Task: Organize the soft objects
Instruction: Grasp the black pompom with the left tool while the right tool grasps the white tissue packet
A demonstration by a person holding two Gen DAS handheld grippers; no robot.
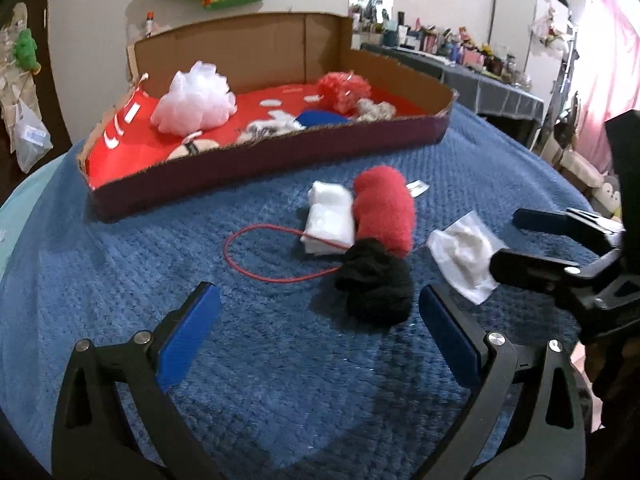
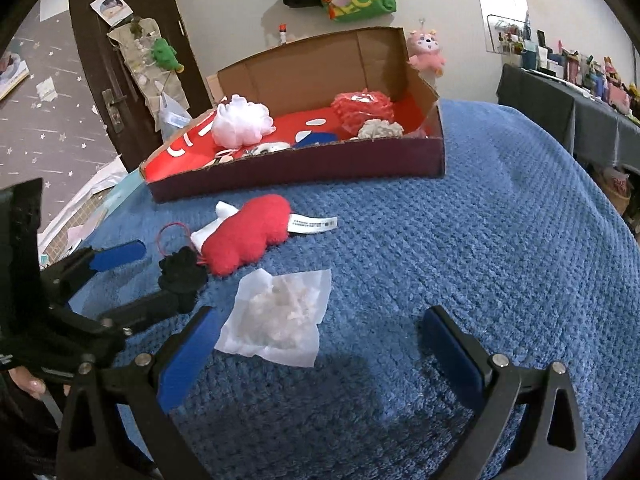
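Left claw (image 1: pixel 320 332): wide open, holding nothing, low over the blue blanket (image 1: pixel 280 400). Just ahead, inside the right finger's reach: a black tuft (image 1: pixel 376 284), touching the finger in the right view. Beyond the tuft, joined on: a red plush (image 1: pixel 384 212) with a white part (image 1: pixel 330 218) at its left side. A thin red loop (image 1: pixel 256 256) lying ahead-left on the blanket.

Right claw (image 2: pixel 320 348): also wide open and empty. Just ahead, nearer the left finger: a white pouch (image 2: pixel 280 316), flat, with lumpy filling. Red plush further ahead-left.

Farther out from both: an open box (image 1: pixel 272 168) already holding a white pouf (image 1: pixel 196 98), a red pouf (image 1: pixel 344 88) and other soft bits.

Handling, as a judgement: plush light, squashy, not fragile; best pinched across the red body's middle, not by the loop or tuft, which would likely let it dangle and swing. Pouch light, thin and probably slippery; better pinched at the bunched filling than at a flat edge.

Only in the right view: a printed label (image 2: pixel 314 224) trailing from the plush's far-right end, barely visible from the left. Only in the left view: the loop's full outline and the white part's blocky shape.
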